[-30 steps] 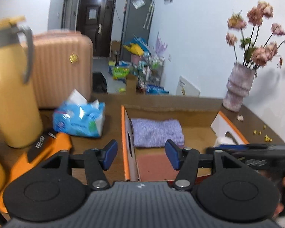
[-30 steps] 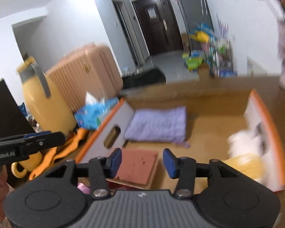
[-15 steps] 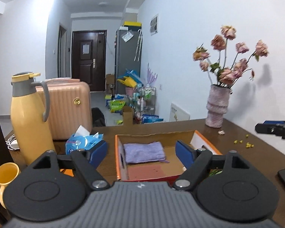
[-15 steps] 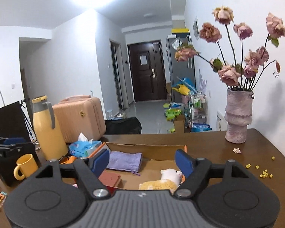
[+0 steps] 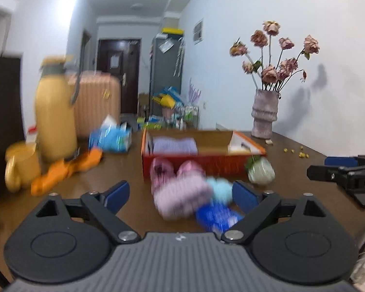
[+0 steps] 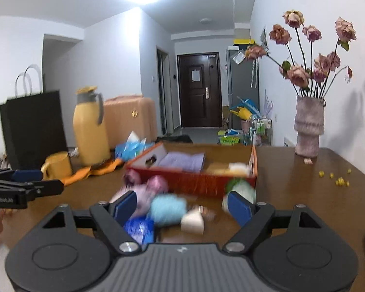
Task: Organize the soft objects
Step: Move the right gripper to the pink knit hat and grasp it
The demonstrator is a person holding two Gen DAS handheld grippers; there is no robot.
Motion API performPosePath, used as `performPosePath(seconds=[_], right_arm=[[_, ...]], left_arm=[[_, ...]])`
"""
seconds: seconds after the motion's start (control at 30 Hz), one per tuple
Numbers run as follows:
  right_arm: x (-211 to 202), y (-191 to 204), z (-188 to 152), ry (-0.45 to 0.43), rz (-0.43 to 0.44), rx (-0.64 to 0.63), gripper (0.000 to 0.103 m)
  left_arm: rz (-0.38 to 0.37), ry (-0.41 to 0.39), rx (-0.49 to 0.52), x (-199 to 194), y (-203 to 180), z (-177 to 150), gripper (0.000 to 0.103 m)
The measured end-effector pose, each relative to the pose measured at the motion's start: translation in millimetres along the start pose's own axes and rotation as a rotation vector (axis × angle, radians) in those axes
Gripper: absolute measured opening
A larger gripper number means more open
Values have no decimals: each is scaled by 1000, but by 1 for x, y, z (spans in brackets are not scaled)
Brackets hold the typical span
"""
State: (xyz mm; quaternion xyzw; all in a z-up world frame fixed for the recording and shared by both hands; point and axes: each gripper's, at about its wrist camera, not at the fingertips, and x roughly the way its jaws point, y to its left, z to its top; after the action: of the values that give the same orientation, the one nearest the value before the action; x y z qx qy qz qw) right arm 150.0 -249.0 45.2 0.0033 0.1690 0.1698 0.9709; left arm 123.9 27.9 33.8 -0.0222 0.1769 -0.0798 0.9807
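**On the brown table, both grippers spread wide over a heap of soft things**

On the brown table (image 5: 124,170), in front of the red box (image 5: 202,163), lies a blurred heap of soft things. In the left wrist view the left gripper (image 5: 180,196) has its blue fingers (image 5: 116,193) spread wide and grips nothing; the pink plush toy (image 5: 177,189) and a light blue fuzzy ball (image 5: 219,188) sit between them, with a blue packet (image 5: 216,216) closer to the camera. Whether a finger touches any of these cannot be told through the blur.

In the right wrist view the right gripper (image 6: 182,206) is equally wide open and empty. Its left finger (image 6: 125,206) overlaps the pink toy (image 6: 146,189); contact is unclear. The blue ball (image 6: 168,209), a cream piece (image 6: 193,221) and the blue packet (image 6: 140,228) lie between the fingers. A green-and-white soft thing (image 6: 241,188) sits just beside the box's front wall (image 6: 194,185).

Inside the box lie a folded lilac cloth (image 6: 182,161) and a yellowish-white plush (image 6: 233,168). A yellow jug (image 6: 90,131) and a vase of dried roses (image 6: 307,126) stand farther back.
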Motion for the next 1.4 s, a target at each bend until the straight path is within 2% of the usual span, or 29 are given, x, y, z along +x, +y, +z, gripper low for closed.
performPosePath(seconds=[0.07, 0.17, 0.3, 0.43, 0.5, 0.63, 0.77, 0.9, 0.93, 0.97, 1.03, 1.07, 1.1, 1.23, 1.4], right_arm=[[-12, 4, -19, 33, -29, 4, 81], [-22, 4, -32, 79, 10, 54, 81], [-22, 10, -31, 77, -6, 33, 81], [-4, 11, -28, 82, 23, 54, 80], [13, 12, -23, 94, 36, 69, 77], [63, 16, -9, 121, 91, 106, 66], [122, 27, 7, 138, 128, 128, 59], [172, 42, 13, 164, 163, 135, 54], [184, 46, 12, 176, 168, 130, 53], [192, 48, 11, 188, 165, 132, 52], [207, 49, 6, 211, 165, 156, 40], [212, 48, 3, 227, 165, 176, 33], [216, 46, 0, 242, 167, 192, 24], [214, 43, -5, 237, 181, 222, 18], [165, 40, 13, 120, 221, 208, 18]], left_arm=[[20, 50, -20, -6, 3, -18, 96], [18, 95, -40, -9, 10, -29, 96], [26, 85, -68, -3, 18, -25, 96], [13, 105, -102, 19, 25, -22, 96], [10, 124, -144, 40, 33, -18, 91], [-9, 170, -247, 88, 53, -7, 73], [-86, 191, -334, 134, 71, 2, 72], [-122, 217, -377, 165, 84, 4, 71], [-145, 232, -395, 171, 88, 3, 68], [-164, 255, -416, 177, 92, 0, 59], [-204, 302, -448, 187, 97, -5, 52], [-231, 316, -462, 189, 99, -8, 42], [-248, 324, -471, 190, 99, -10, 41], [-242, 310, -475, 182, 97, -7, 34], [-269, 209, -414, 127, 71, 20, 34]])
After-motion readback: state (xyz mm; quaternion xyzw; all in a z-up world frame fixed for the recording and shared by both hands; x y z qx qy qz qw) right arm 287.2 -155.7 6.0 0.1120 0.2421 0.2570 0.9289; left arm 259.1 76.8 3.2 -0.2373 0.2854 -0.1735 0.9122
